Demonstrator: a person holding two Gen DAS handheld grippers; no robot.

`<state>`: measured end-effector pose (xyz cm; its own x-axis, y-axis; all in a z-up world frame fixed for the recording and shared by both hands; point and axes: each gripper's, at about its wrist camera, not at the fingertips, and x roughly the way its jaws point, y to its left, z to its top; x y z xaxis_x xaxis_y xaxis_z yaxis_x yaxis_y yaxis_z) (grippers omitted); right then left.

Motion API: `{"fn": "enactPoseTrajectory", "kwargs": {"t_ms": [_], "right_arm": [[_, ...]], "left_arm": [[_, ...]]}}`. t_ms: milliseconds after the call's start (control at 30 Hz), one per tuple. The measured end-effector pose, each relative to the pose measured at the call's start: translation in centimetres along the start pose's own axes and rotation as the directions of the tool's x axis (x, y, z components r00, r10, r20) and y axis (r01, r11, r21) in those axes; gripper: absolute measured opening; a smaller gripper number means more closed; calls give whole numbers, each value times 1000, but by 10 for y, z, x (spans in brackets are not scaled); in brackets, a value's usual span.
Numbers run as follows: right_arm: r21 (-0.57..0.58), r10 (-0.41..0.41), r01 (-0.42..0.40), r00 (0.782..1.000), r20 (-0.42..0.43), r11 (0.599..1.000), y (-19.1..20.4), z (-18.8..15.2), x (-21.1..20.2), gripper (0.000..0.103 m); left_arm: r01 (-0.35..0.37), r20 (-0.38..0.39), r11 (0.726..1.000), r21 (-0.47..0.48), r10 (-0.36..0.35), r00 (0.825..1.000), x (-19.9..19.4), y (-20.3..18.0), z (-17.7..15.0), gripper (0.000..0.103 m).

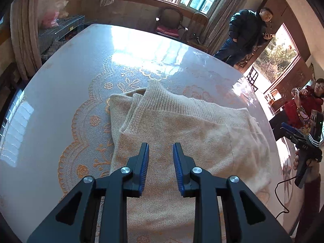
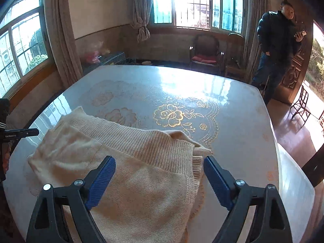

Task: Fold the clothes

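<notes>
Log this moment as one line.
step: fold | sweater: partly folded on table | left hand-held gripper: open, empty | right hand-held gripper: open, empty

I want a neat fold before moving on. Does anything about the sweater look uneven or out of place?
Yes. The cream sweater is folded unevenly: its ribbed band runs slanted, and a lower layer pokes out past the right edge. Both the left gripper and the right gripper are open above it.
</notes>
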<state>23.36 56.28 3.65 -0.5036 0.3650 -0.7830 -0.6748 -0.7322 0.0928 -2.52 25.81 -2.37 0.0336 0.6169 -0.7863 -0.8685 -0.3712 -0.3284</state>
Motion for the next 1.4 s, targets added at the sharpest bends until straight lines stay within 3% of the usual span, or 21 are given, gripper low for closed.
{"fn": "enactPoseTrajectory", "kwargs": {"t_ms": [67, 133, 167, 267, 300, 400, 533, 633, 700, 833, 967, 1033, 1100, 1233, 1400], "right_arm": [[113, 12, -5, 998, -64, 994, -29, -6, 13, 90], [278, 123, -85, 985, -122, 957, -57, -5, 27, 85], [316, 183, -135, 975, -127, 939, -65, -4, 33, 71], [291, 213, -153, 959, -189, 945, -66, -2, 42, 30], [284, 213, -149, 955, -208, 947, -68, -2, 43, 24], [277, 227, -150, 935, -274, 949, -70, -5, 56, 24], [313, 216, -122, 933, -288, 942, -86, -6, 64, 26], [323, 257, -150, 912, -319, 934, -92, -11, 74, 27], [311, 235, -124, 908, -348, 942, -95, -14, 79, 27], [311, 284, -185, 907, -312, 932, -98, -17, 74, 27], [309, 313, -207, 883, -350, 928, -99, -27, 84, 27], [317, 317, -211, 887, -335, 925, -100, -29, 84, 24], [279, 282, -191, 899, -336, 941, -94, -30, 82, 5], [175, 178, -125, 925, -336, 977, -75, -28, 72, 4], [118, 140, -113, 958, -250, 987, -66, -9, 40, 3]], "left_arm": [[9, 2, 1000, 3, -9, 1000, 1, -4, 1, 26], [12, -5, 1000, 10, -12, 1000, 4, -8, 1, 26], [13, -5, 1000, 11, -13, 1000, 3, -9, 0, 26], [8, -16, 1000, 9, -8, 1000, 7, -7, -1, 26], [3, -20, 1000, 7, -3, 1000, 8, -6, -2, 26], [-18, -27, 1000, -2, 18, 999, 11, 0, -1, 26], [-34, -26, 999, -16, 33, 999, 13, 6, 0, 26], [-47, -34, 999, -14, 46, 998, 15, 8, 0, 26], [-51, -41, 999, -19, 50, 998, 18, 10, 0, 26], [-57, -51, 998, -23, 56, 997, 20, 11, -1, 26], [-61, -60, 998, -29, 59, 996, 23, 12, -1, 26], [-59, -60, 998, -31, 57, 997, 23, 11, -1, 26], [-61, -62, 998, -27, 59, 996, 23, 10, -2, 26], [-62, -61, 998, -31, 60, 996, 22, 11, -1, 26], [-72, -46, 997, -30, 71, 996, 21, 13, 1, 27]]}}
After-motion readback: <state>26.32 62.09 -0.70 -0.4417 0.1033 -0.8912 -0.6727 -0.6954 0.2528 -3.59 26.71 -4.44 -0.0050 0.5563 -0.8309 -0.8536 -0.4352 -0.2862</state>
